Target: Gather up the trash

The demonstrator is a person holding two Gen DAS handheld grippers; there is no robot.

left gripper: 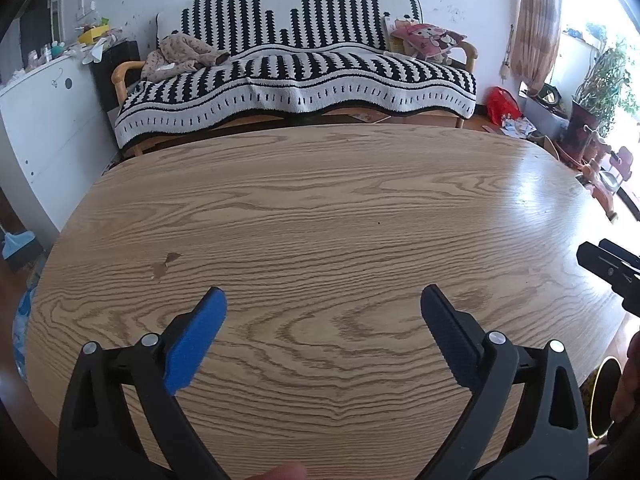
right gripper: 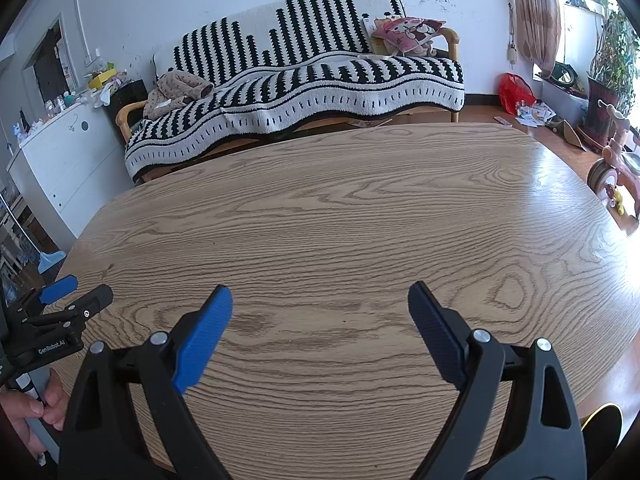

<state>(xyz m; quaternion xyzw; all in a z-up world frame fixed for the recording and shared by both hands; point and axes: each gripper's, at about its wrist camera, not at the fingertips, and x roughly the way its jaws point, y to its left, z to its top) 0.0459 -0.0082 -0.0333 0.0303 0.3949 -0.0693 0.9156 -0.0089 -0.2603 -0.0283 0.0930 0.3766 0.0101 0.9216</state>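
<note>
My left gripper [left gripper: 323,300] is open and empty above the near part of a wooden oval table [left gripper: 320,208]. My right gripper [right gripper: 320,298] is open and empty too, over the same table [right gripper: 340,208]. Each gripper shows in the other's view: the right one at the right edge of the left wrist view [left gripper: 612,268], the left one at the left edge of the right wrist view [right gripper: 68,300]. No trash shows on the tabletop. A black bin with a yellow rim [left gripper: 606,396] stands below the table's near right edge; it also shows in the right wrist view [right gripper: 602,420].
A sofa under a black-and-white blanket [left gripper: 296,76] stands behind the table. A white cabinet [left gripper: 44,120] is at the left. A red bag [left gripper: 502,104], scattered papers [left gripper: 518,126], plants [left gripper: 604,88] and a tricycle [right gripper: 612,172] are on the floor at right.
</note>
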